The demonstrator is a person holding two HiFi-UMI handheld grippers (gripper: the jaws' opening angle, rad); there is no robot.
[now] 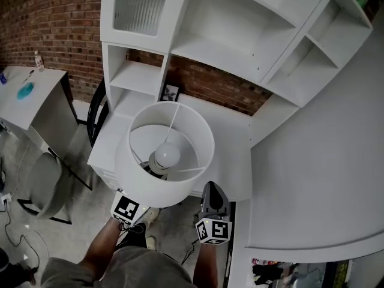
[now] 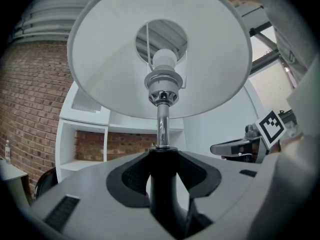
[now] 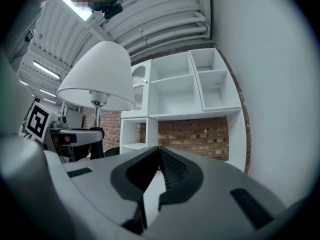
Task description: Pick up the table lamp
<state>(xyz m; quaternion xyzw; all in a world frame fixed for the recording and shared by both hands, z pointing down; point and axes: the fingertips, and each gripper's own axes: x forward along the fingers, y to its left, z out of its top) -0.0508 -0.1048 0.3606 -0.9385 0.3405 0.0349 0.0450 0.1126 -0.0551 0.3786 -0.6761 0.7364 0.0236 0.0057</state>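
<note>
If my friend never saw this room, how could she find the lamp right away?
Find the tall white shelf unit against the brick wall, then the white desk under it. Right in front of the desk, the left gripper holds the lamp up by its dark stem. It's the only thing with a big round white shade and a bulb inside.

wht desk (image 1: 231, 155), sm pic frame (image 1: 170, 92) at back

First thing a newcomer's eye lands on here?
The white table lamp, upright at centre, its bulb visible inside the shade. The left tongs are clamped on its dark stem; the right tongs sit shut and empty beside it. Behind: a white shelf unit against a brick wall.
</note>
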